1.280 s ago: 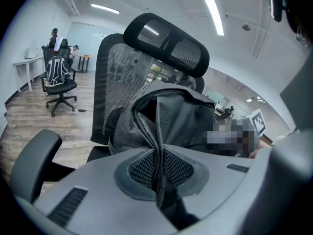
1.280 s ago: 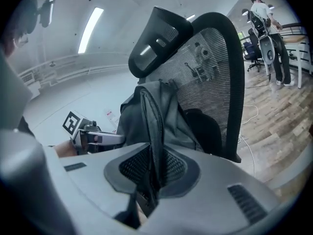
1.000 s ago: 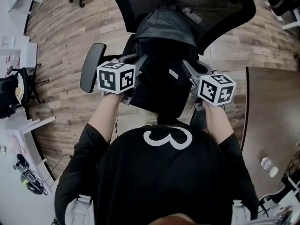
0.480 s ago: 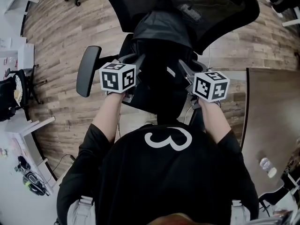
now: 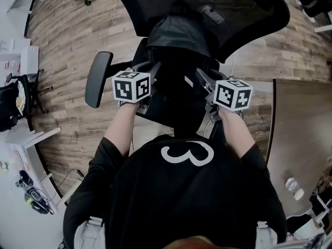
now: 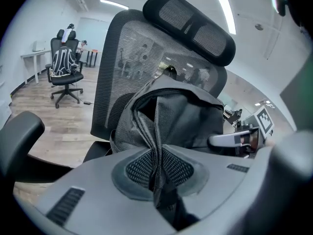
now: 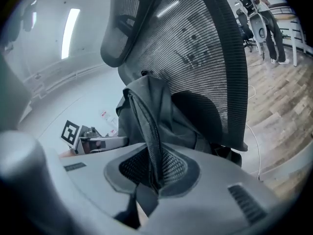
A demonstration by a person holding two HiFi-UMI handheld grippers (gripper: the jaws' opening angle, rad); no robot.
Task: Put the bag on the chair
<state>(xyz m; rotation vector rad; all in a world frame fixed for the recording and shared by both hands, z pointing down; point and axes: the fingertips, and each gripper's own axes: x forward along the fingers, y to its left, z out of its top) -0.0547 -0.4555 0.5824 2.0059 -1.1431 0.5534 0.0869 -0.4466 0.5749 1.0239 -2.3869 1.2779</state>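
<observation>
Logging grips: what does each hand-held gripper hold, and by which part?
The bag: left hand-held gripper and right hand-held gripper each pinch a fabric ridge on its side.

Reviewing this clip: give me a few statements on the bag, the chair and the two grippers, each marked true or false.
1. The left gripper is shut on a fold of the dark grey fabric bag. True.
2. The right gripper is open with nothing between its jaws. False: it is also shut on a fold of the bag.
3. The bag stands in front of the backrest of the black mesh office chair. True.
4. The chair has no headrest. False: a mesh headrest tops the backrest.
5. The grippers hold the bag from opposite sides. True.
</observation>
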